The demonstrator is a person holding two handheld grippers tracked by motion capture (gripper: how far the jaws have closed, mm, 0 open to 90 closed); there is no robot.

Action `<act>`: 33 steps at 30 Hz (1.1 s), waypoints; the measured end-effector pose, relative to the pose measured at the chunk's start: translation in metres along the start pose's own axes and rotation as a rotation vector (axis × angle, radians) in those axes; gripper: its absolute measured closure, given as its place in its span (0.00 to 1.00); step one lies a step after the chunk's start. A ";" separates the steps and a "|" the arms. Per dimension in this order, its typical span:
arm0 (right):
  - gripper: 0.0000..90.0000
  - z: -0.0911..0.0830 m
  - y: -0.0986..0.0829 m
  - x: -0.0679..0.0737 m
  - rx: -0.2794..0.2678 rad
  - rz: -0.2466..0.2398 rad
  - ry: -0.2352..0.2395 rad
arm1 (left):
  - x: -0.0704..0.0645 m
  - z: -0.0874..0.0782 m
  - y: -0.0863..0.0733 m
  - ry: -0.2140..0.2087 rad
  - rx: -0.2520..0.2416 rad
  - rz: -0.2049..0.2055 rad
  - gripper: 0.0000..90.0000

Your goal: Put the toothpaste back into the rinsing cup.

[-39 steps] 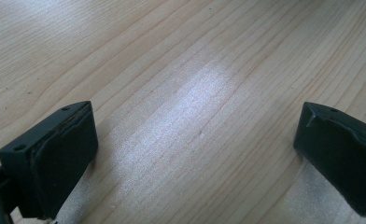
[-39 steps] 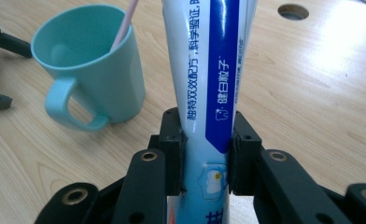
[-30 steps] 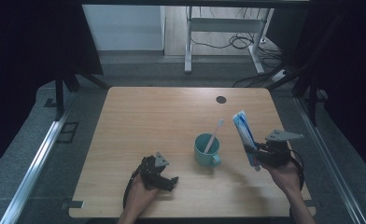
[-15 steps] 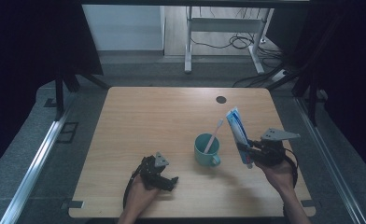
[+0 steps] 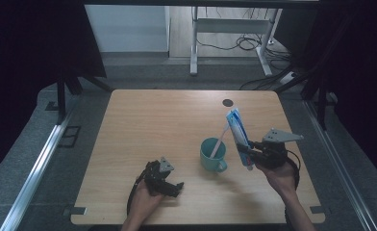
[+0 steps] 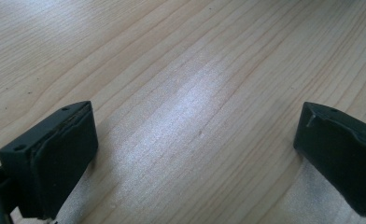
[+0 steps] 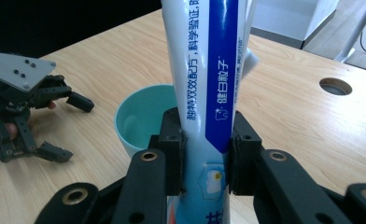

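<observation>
Jaws of the right gripper (image 7: 204, 149) are clamped flat against both faces of a white and blue plastic toothpaste tube (image 7: 209, 79), pinching it low on its body. In the right gripper view the tube rises between the black pads and runs out of the top of the picture, with its printed blue stripe facing the camera. From the high view the right gripper (image 5: 249, 153) sits above the right part of the table, and the toothpaste tube (image 5: 238, 134) stands nearly upright, leaning slightly away from the person, its flat crimped end uppermost.

Just beside the tube, to its left in the high view, stands a round teal ceramic mug (image 5: 212, 155) on the pale wooden table (image 5: 157, 115). A white toothbrush (image 5: 220, 141) leans in the mug with its handle slanting up towards the tube. In the right gripper view the teal mug (image 7: 141, 116) lies directly behind the clamped jaws, partly hidden by the tube.

Well apart from these, near the table's front edge, the left gripper (image 5: 169, 185) rests low on the wood in the person's left hand (image 5: 141, 204). Its two black jaws stand wide apart in the left gripper view, with bare wood grain between them.

A small dark round hole (image 5: 228, 102) marks the table's far side.
</observation>
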State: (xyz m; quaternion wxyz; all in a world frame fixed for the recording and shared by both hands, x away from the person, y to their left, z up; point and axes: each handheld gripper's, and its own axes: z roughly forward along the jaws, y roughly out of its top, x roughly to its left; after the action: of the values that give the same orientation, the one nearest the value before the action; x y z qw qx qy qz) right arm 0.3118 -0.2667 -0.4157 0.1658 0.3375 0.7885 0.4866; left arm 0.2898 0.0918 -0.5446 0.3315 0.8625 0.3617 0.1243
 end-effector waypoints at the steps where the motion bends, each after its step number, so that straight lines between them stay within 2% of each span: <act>1: 0.79 0.000 0.001 0.000 0.002 -0.002 0.002 | 0.000 0.000 0.000 0.000 0.000 0.000 0.00; 33: 0.79 0.019 0.027 0.009 -0.049 0.000 0.035 | 0.000 0.000 0.000 0.001 0.001 0.001 0.00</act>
State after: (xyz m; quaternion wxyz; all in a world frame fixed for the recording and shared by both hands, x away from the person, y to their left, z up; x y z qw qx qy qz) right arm 0.3264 -0.2395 -0.4006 0.1602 0.3246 0.7793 0.5116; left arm 0.2899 0.0918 -0.5445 0.3310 0.8627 0.3615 0.1247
